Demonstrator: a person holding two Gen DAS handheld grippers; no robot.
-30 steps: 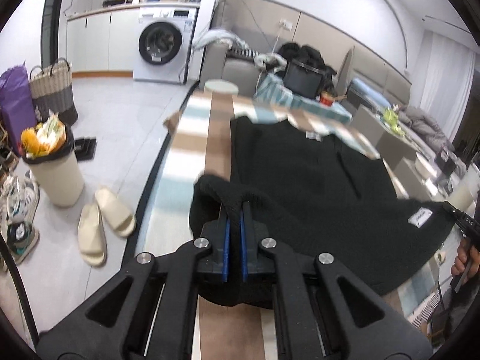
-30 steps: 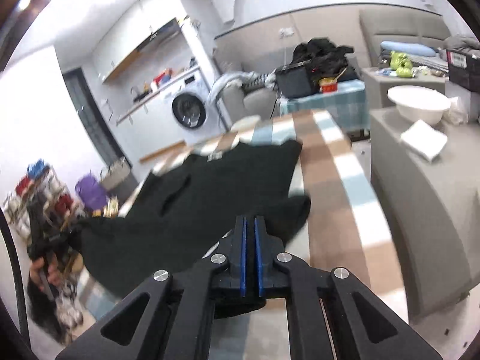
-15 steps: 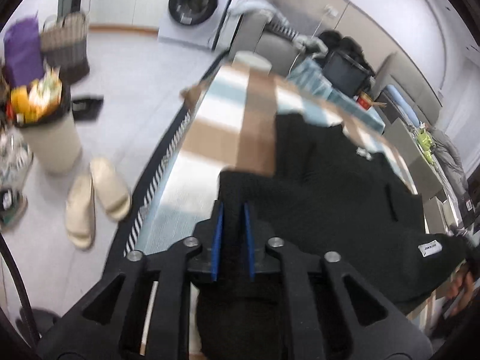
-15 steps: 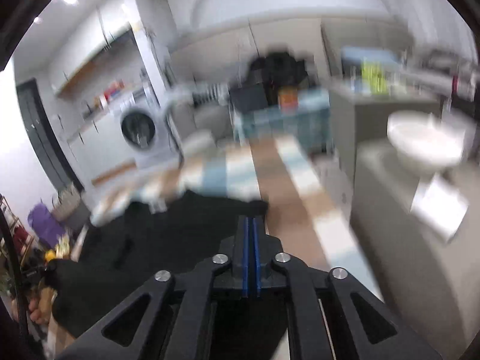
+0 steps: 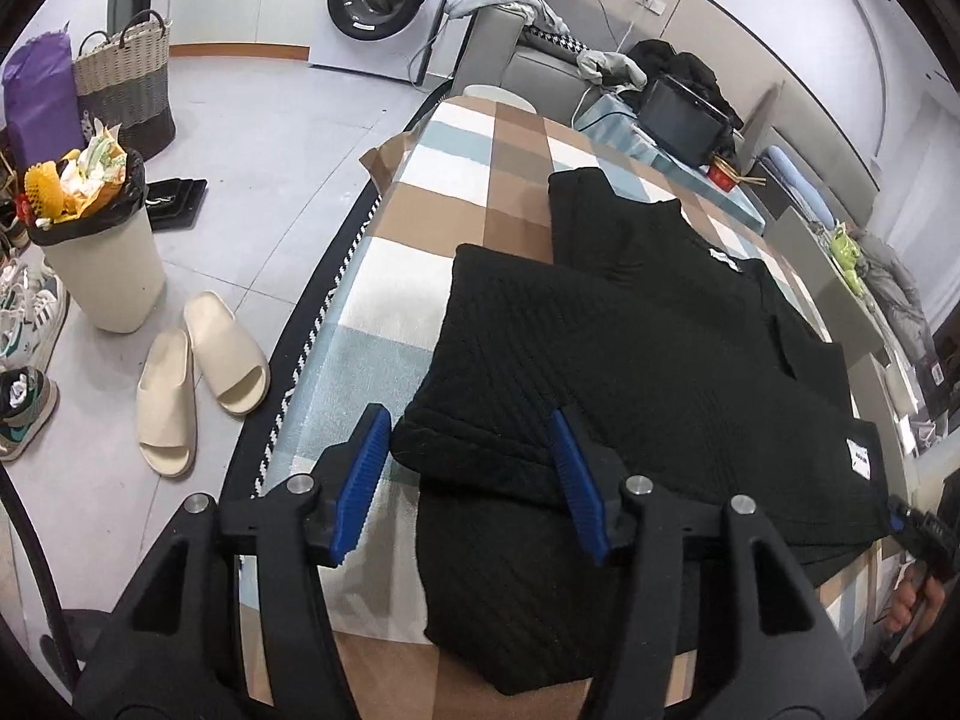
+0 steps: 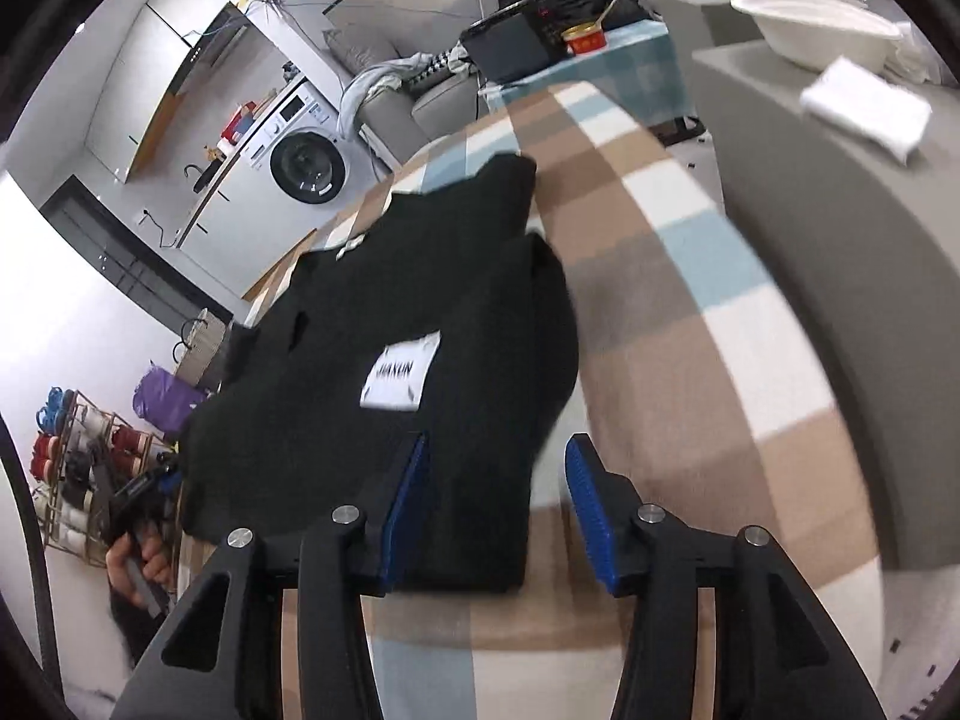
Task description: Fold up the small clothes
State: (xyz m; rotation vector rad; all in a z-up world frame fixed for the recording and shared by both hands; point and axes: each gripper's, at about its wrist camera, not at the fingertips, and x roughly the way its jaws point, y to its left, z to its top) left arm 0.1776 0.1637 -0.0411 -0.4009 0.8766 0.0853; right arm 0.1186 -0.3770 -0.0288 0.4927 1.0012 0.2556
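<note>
While both tools stand parted over it, black knit sweater (image 5: 630, 348) lies flat on plaid-covered table (image 5: 456, 180), lower part laid over the body. Left tool (image 5: 471, 483): jaws just opened, blue pads off the hem edge between them. Right tool (image 6: 498, 510): likewise just opened, holding nothing (white label (image 6: 399, 378) at 11 o'clock). Step judged: fold released. Next: regrip for a further fold.
</note>
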